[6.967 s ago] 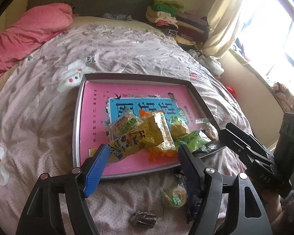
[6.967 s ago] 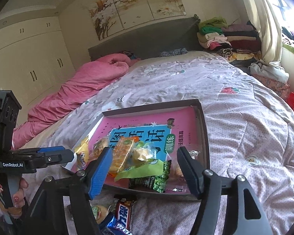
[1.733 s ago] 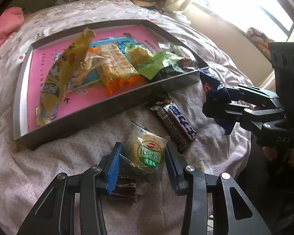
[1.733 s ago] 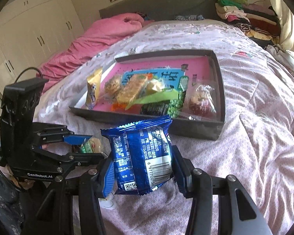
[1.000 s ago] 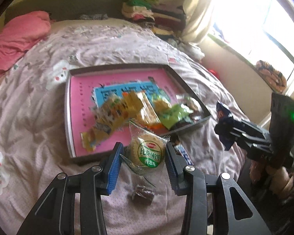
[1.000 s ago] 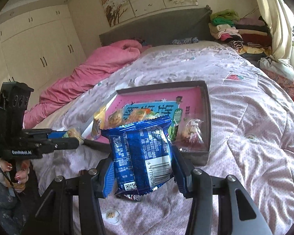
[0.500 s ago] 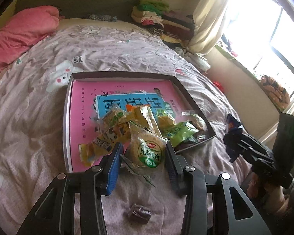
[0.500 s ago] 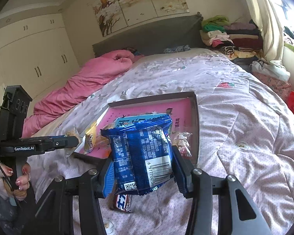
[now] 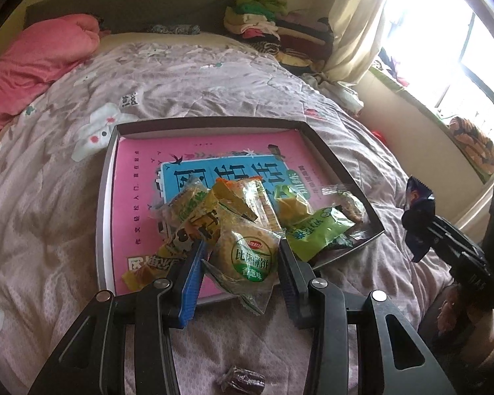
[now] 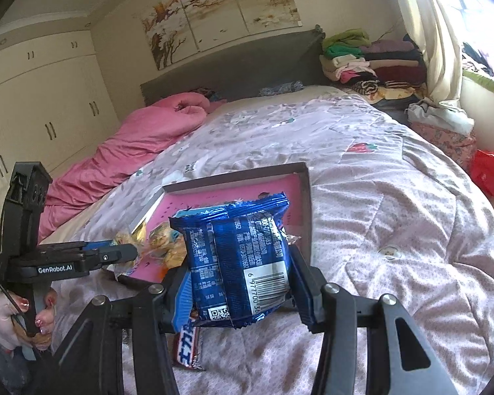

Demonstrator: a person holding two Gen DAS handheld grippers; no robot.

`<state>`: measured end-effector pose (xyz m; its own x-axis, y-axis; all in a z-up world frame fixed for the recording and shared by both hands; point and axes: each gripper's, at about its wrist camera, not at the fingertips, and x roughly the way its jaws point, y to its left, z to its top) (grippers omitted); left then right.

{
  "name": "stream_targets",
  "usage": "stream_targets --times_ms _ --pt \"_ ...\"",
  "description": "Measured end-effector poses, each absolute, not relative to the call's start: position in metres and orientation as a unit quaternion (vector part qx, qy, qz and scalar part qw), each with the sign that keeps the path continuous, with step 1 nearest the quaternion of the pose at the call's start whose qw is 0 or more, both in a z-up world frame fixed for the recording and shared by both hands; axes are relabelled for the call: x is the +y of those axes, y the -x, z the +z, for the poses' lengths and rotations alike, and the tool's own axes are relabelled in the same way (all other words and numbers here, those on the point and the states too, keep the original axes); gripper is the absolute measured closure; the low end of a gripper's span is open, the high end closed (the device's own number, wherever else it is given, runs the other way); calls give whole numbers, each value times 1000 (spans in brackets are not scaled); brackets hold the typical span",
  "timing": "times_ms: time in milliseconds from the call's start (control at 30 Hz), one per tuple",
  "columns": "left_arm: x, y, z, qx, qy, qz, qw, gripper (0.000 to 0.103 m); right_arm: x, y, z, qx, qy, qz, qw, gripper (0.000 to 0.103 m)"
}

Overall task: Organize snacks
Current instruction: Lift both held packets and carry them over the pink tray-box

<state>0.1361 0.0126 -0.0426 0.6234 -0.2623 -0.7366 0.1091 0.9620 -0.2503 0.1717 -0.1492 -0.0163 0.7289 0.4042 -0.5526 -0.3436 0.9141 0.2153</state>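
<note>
- Left wrist view gives me the round biscuit pack: clear wrapper, pale cookie inside, a green and white label with a red badge on top. It sits pinched between the pads of my left gripper, jaws only partly apart and pressing on both sides, right over the near edge of the tray.
- That tray is a dark shallow box with a pink and blue printed sheet inside, lying on the quilted bedspread. Yellow, orange and green snack bags are piled at its near end.
- Right wrist view: my right gripper is clamped on a blue foil pack, barcode side facing me, held up in the air in front of the tray.
- A chocolate bar lies on the bedspread under it, and a small dark candy sits below the left gripper.
- Compared with a second back, the biscuit pack has moved forward from short of the tray to over its front rim. Both grips look unchanged.
</note>
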Motion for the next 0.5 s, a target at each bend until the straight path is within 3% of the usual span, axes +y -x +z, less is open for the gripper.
stream_targets --times_ms 500 --pt "16 -150 -58 430 87 -84 895 59 -151 -181 -13 293 -43 181 938 52"
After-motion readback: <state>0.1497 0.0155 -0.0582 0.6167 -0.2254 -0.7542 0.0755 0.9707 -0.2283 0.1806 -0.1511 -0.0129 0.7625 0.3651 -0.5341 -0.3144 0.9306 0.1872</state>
